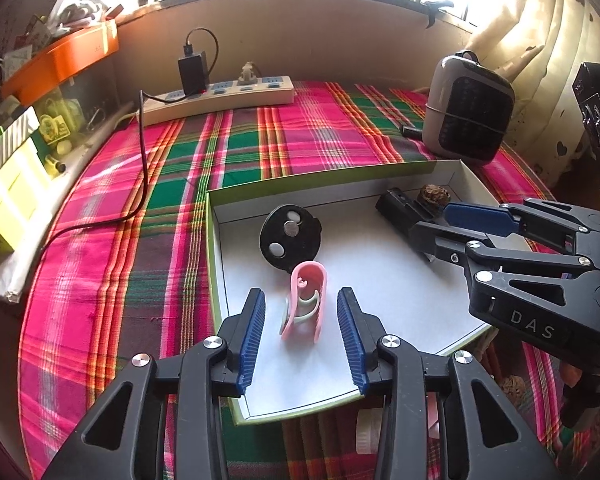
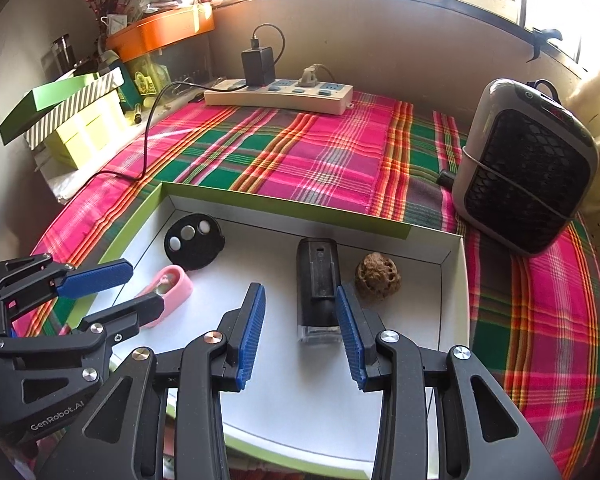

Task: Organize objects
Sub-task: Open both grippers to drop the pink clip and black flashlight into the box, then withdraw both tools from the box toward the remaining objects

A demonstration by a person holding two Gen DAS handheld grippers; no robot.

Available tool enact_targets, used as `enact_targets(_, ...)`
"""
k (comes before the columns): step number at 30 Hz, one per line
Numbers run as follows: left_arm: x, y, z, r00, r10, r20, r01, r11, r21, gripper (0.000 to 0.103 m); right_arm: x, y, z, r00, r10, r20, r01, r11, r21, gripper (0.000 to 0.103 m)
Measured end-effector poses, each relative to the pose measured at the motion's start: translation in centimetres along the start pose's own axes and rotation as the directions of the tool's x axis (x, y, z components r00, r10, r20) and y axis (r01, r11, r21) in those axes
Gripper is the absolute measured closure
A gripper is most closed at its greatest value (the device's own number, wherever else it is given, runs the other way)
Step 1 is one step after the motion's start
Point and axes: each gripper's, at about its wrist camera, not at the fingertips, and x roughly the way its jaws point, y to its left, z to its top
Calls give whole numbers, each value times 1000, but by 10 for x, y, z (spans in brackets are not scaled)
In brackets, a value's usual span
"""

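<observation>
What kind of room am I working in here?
Probably a lived-in room at home, at a cloth-covered table or bed under a window. Signs: the plaid cloth, a power strip by the wall, a small heater, and cluttered boxes to the side.

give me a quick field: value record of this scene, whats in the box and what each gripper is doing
surface: plaid cloth
container: shallow green-edged box, white inside
in box: black disc, pink clip, black device, brown walnut-like nut
left gripper: open, fingers either side of the pink clip, not touching it
right gripper: open, fingers either side of the black device's near end
outside box: power strip with black charger, grey heater
</observation>
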Motion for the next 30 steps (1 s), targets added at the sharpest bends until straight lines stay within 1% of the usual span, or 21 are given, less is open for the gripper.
enact_targets(12,-29,2,-14,999,-4,43,5,1000,-10,67,-29,10,-19,999,-8,35,8,1000,8,64)
enact_targets(20,-49,8,-28,997,-28,70,30,999,-35,67,-49,9,-36,998,-18,61,17,1000,25,64)
enact_targets(23,-54,9,-36,996,-46,74,49,998,-41,66,-57,10,-43,997,-20,75,18,999,29,63)
enact_targets(26,-55,7,-44,996,-62,64,65,997,-37,65,-65,12,-52,996,-20,87,18,999,26,58)
enact_targets(30,-56,5,-51,995,-83,53,85,996,-34,65,-72,15,-61,995,-30,93,28,999,25,58)
